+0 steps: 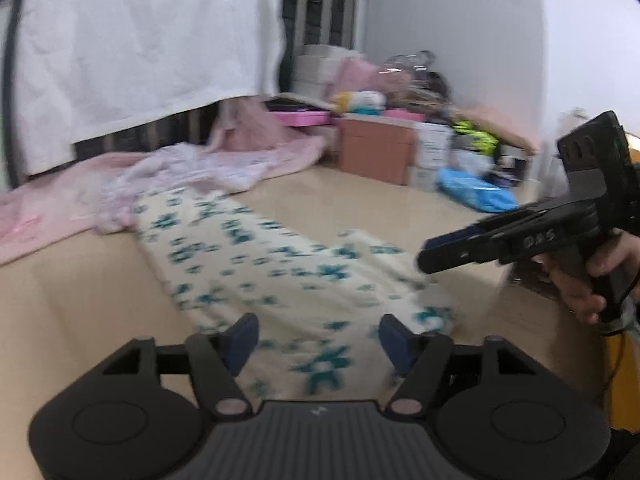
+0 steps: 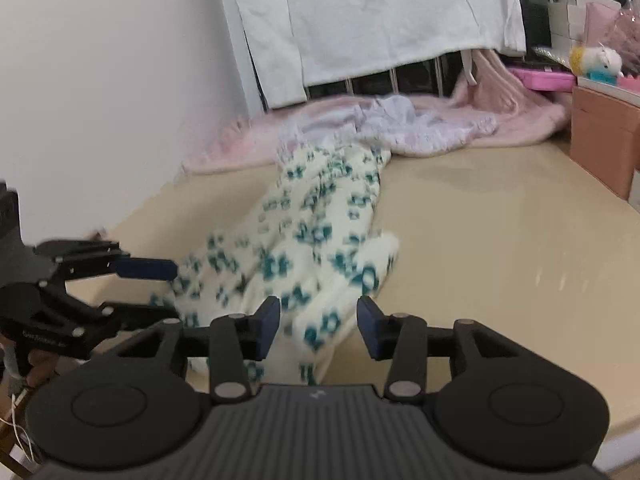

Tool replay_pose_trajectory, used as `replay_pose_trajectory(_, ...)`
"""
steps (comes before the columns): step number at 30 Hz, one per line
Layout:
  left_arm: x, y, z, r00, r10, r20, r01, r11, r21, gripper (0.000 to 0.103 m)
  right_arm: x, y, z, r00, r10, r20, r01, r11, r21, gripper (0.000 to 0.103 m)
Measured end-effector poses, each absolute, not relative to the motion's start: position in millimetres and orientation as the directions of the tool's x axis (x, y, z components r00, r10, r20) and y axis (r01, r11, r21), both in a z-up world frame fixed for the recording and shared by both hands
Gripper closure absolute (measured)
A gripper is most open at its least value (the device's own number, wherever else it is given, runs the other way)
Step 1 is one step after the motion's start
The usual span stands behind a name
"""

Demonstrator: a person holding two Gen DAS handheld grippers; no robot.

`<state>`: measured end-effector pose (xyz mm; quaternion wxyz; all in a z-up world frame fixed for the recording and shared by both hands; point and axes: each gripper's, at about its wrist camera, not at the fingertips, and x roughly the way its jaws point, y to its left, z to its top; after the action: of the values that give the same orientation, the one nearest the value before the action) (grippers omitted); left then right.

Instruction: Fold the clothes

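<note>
A cream garment with a teal flower print [image 1: 256, 264] lies stretched along the beige surface [image 1: 360, 196], blurred in both views. My left gripper [image 1: 318, 340] hovers over its near end, jaws apart, the pads clear of the cloth. My right gripper [image 1: 428, 256] comes in from the right, held by a hand, with its tip at the garment's right edge. In the right wrist view the garment [image 2: 316, 236] runs away from my right gripper [image 2: 318, 328], which is open with the cloth showing in the gap. My left gripper [image 2: 160, 288] stands open at the garment's left edge.
A pink blanket [image 1: 48, 208] and a pale lilac garment [image 1: 180, 168] are heaped at the far end. A white cloth [image 1: 140, 40] hangs behind them. Boxes [image 1: 376, 152], a blue bag [image 1: 476, 192] and clutter line the right side. A wall [image 2: 100, 80] bounds the left.
</note>
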<state>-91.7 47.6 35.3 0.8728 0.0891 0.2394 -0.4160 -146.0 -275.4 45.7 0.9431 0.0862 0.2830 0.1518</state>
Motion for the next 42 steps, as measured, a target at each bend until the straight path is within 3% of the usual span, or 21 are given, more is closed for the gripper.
replay_pose_trajectory(3, -75, 53, 27, 0.527, -0.678, -0.513, 0.71, 0.683, -0.173, 0.039, -118, -280, 30, 0.749, 0.373, -0.547, -0.205, 0.916, 0.344, 0.061)
replay_pose_trajectory(4, -70, 54, 25, 0.512, -0.687, -0.517, 0.697, 0.683, -0.218, 0.041, -109, -280, 24, 0.732, 0.402, -0.55, -0.208, 0.9, 0.382, 0.068)
replay_pose_trajectory(5, -67, 53, 22, 0.502, -0.691, -0.52, 0.687, 0.684, -0.245, 0.049, -102, -281, 20, 0.72, 0.43, -0.545, -0.212, 0.884, 0.418, 0.089)
replay_pose_trajectory(8, -69, 47, 22, 0.519, -0.671, -0.529, 0.699, 0.69, -0.189, 0.053, -96, -285, 24, 0.709, 0.533, -0.462, -0.278, 0.813, 0.511, 0.097)
replay_pose_trajectory(10, -71, 44, 21, 0.527, -0.665, -0.529, 0.705, 0.69, -0.164, 0.053, -84, -296, 17, 0.68, 0.594, -0.431, -0.274, 0.75, 0.602, 0.097)
replay_pose_trajectory(12, -71, 43, 22, 0.529, -0.661, -0.531, 0.707, 0.69, -0.155, 0.053, -72, -305, 2, 0.658, 0.591, -0.466, -0.22, 0.743, 0.632, 0.095)
replay_pose_trajectory(13, -71, 43, 22, 0.53, -0.66, -0.533, 0.706, 0.691, -0.153, 0.053, -71, -308, -3, 0.651, 0.595, -0.472, -0.216, 0.741, 0.636, 0.088)
replay_pose_trajectory(15, -72, 43, 25, 0.536, -0.655, -0.532, 0.707, 0.693, -0.141, 0.053, -75, -310, 3, 0.665, 0.564, -0.49, -0.211, 0.771, 0.601, 0.065)
replay_pose_trajectory(16, -73, 44, 27, 0.541, -0.655, -0.528, 0.708, 0.693, -0.136, 0.053, -81, -309, 12, 0.697, 0.513, -0.5, -0.207, 0.812, 0.545, 0.044)
replay_pose_trajectory(17, -72, 45, 29, 0.542, -0.66, -0.52, 0.71, 0.691, -0.137, 0.052, -87, -308, 21, 0.74, 0.453, -0.498, -0.198, 0.853, 0.482, 0.04)
replay_pose_trajectory(21, -60, 40, 28, 0.545, -0.647, -0.532, 0.689, 0.708, -0.154, 0.053, -84, -291, 32, 0.762, 0.406, -0.505, -0.227, 0.897, 0.38, 0.044)
replay_pose_trajectory(22, -57, 38, 27, 0.542, -0.645, -0.539, 0.685, 0.71, -0.161, 0.054, -76, -285, 27, 0.745, 0.409, -0.527, -0.227, 0.898, 0.377, 0.062)
replay_pose_trajectory(23, -57, 37, 27, 0.539, -0.645, -0.542, 0.684, 0.71, -0.165, 0.056, -67, -279, 20, 0.726, 0.405, -0.556, -0.218, 0.902, 0.373, 0.097)
replay_pose_trajectory(28, -63, 36, 25, 0.537, -0.645, -0.543, 0.692, 0.705, -0.153, 0.057, -87, -250, 48, 0.805, 0.341, -0.485, -0.257, 0.938, 0.233, 0.098)
replay_pose_trajectory(31, -61, 36, 22, 0.535, -0.647, -0.543, 0.688, 0.707, -0.164, 0.056, -82, -256, 46, 0.754, 0.477, -0.453, -0.311, 0.865, 0.393, 0.098)
replay_pose_trajectory(34, -62, 37, 24, 0.545, -0.642, -0.539, 0.682, 0.714, -0.161, 0.056, -59, -286, 13, 0.723, 0.491, -0.486, -0.186, 0.816, 0.547, 0.097)
replay_pose_trajectory(38, -67, 35, 24, 0.55, -0.637, -0.54, 0.698, 0.705, -0.121, 0.055, -75, -300, 9, 0.776, 0.37, -0.512, -0.117, 0.88, 0.46, 0.071)
replay_pose_trajectory(42, -63, 36, 24, 0.544, -0.645, -0.536, 0.691, 0.707, -0.149, 0.055, -84, -297, 17, 0.798, 0.377, -0.471, -0.156, 0.883, 0.442, 0.069)
